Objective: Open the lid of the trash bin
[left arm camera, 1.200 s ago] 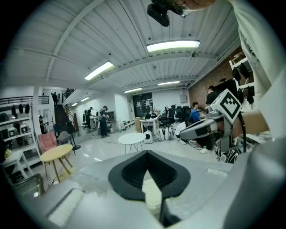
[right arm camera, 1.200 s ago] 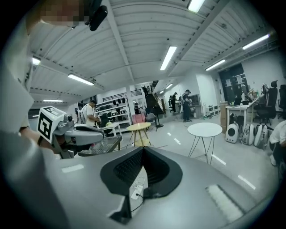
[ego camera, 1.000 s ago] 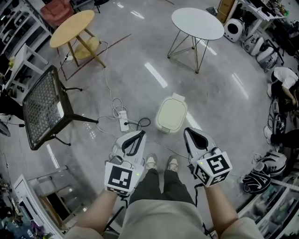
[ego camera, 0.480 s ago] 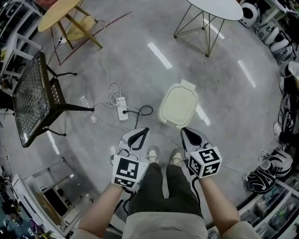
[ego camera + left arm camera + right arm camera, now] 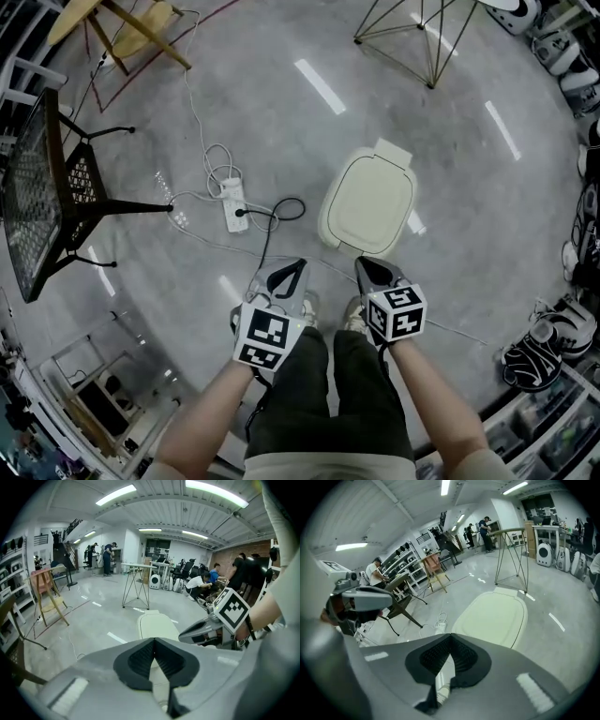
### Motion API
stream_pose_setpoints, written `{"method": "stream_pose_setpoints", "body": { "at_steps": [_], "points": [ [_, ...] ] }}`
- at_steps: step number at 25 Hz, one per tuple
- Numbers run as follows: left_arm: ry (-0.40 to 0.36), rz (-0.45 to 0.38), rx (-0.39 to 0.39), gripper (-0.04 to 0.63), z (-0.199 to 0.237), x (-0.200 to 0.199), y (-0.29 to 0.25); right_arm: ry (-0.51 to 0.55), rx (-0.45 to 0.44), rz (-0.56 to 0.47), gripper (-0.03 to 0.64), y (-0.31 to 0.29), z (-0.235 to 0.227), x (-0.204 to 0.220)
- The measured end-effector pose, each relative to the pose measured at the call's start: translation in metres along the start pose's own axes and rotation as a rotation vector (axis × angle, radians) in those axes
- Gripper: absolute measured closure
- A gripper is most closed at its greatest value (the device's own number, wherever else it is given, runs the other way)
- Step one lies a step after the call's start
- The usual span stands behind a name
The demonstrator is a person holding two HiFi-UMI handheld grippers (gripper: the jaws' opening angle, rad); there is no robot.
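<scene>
The cream trash bin (image 5: 367, 204) stands on the grey floor with its lid down. It also shows ahead in the left gripper view (image 5: 157, 625) and large in the right gripper view (image 5: 494, 616). My left gripper (image 5: 292, 269) is shut and empty, a little to the bin's near left. Just short of the bin's near edge is my right gripper (image 5: 365, 266), also shut and holding nothing. Neither gripper touches the bin. Each gripper's tips meet in its own view, the left gripper (image 5: 153, 640) and the right gripper (image 5: 450, 637).
A white power strip (image 5: 232, 202) with looped cables lies left of the bin. A black mesh chair (image 5: 47, 187) stands at far left, and wire table legs (image 5: 412, 28) behind the bin. Shoes and bags (image 5: 534, 352) line the right edge. The person's feet (image 5: 305, 309) are under the grippers.
The person has stepped toward the bin, which now looks larger and nearer. Both grippers have come closer to its near edge, still shut.
</scene>
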State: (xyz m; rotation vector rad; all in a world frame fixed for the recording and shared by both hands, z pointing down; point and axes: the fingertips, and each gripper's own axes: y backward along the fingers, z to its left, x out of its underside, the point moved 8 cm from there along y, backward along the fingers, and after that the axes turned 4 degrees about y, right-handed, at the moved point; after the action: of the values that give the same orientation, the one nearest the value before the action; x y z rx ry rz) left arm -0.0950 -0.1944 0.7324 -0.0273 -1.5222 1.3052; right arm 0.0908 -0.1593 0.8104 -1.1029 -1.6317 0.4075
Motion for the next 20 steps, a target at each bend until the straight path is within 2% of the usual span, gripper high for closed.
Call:
{"method": "stream_pose_setpoints", "body": {
  "at_steps": [6,11,16,20],
  "points": [
    [0.055,0.067,0.001,0.594,0.012,0.043,-0.038,-0.068,0.014,0.088,0.614,-0.055,-0.022,0.041],
    [0.075,0.095,0.009,0.594,0.012,0.063,-0.055,-0.133,0.033,0.088,0.614,-0.083,-0.034,0.058],
    [0.072,0.105,0.015,0.594,0.009,0.062,-0.053,-0.023,0.074,0.064,0.614,-0.084,-0.028,0.059],
    [0.079,0.1,0.01,0.592,0.008,0.058,-0.043,-0.067,0.123,0.05,0.614,-0.084,-0.025,0.063]
  ]
}}
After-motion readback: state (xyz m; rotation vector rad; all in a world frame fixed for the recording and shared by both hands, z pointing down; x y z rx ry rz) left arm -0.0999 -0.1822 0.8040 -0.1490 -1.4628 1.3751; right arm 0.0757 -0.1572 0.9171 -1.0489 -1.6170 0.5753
